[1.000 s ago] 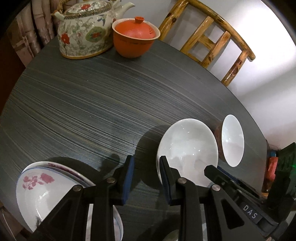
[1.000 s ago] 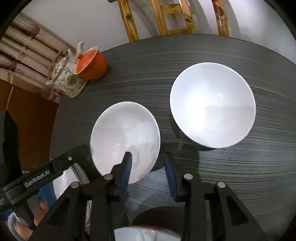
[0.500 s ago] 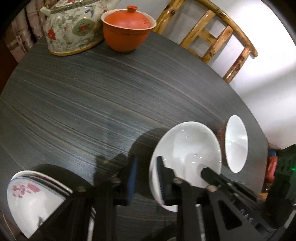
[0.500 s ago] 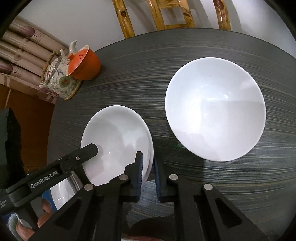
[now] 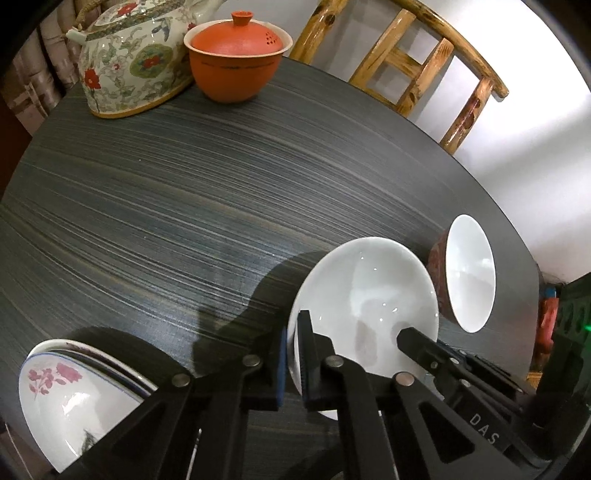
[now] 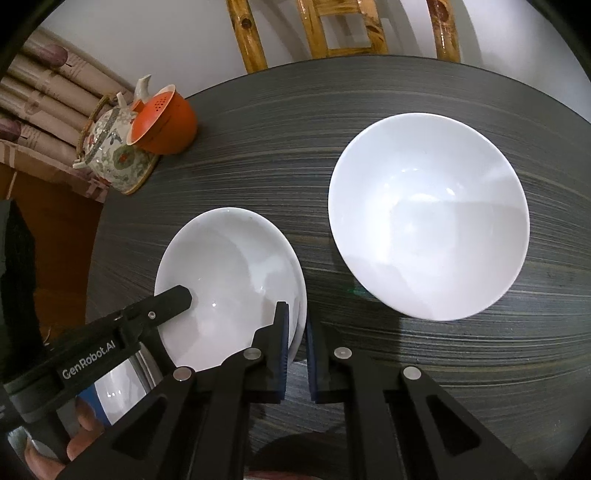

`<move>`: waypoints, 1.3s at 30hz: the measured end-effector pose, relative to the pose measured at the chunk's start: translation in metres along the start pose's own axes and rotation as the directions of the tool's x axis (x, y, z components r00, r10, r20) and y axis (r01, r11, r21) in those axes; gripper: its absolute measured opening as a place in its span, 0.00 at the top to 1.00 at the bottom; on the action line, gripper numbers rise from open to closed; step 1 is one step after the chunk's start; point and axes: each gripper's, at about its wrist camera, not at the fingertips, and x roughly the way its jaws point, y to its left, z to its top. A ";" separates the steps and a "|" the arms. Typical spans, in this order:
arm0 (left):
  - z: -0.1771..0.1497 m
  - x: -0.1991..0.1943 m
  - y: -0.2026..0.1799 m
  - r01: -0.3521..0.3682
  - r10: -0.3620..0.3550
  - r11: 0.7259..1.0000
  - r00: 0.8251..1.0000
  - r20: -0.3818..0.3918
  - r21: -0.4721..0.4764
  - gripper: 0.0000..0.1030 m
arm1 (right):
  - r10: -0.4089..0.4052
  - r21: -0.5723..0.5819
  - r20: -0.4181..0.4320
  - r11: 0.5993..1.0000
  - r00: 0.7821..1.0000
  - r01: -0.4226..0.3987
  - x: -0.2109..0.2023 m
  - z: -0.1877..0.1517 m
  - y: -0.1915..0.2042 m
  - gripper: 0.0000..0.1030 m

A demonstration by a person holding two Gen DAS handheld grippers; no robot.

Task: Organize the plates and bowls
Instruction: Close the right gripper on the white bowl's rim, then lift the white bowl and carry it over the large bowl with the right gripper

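A shallow white bowl (image 5: 365, 295) (image 6: 229, 280) sits on the dark round table (image 5: 184, 203). My left gripper (image 5: 292, 354) is shut on its left rim. My right gripper (image 6: 297, 347) is shut on its right rim; one right finger (image 5: 424, 350) shows inside the bowl in the left wrist view, and one left finger (image 6: 166, 306) shows in the right wrist view. A deeper white bowl with a red outside (image 5: 469, 273) (image 6: 428, 214) stands to the right. A floral plate stack (image 5: 74, 398) lies at the lower left.
A floral teapot (image 5: 129, 62) (image 6: 110, 155) and an orange lidded cup (image 5: 236, 55) (image 6: 166, 122) stand at the table's far side. A bamboo chair (image 5: 413, 62) (image 6: 343, 29) stands behind the table. The rim of another dish (image 6: 114, 391) shows at the lower left.
Both grippers moved in on the shallow white bowl and closed, from open to clamped on its opposite rims. The bowl now looks slightly tilted.
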 end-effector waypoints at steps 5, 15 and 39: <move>-0.005 -0.008 0.002 -0.009 0.009 1.000 1.000 0.018 0.019 0.96 | 0.007 0.003 -0.003 1.000 1.000 -0.007 -0.003 -0.006 0.002 0.91; -0.030 -0.034 -0.007 0.013 -0.014 0.998 0.999 0.034 0.054 0.95 | -0.001 -0.004 0.020 1.000 1.000 0.001 -0.030 -0.024 0.002 0.91; -0.123 -0.089 -0.037 0.007 -0.022 0.985 0.996 0.082 0.172 0.95 | -0.044 0.000 0.095 0.999 0.994 0.045 -0.104 -0.110 0.003 0.91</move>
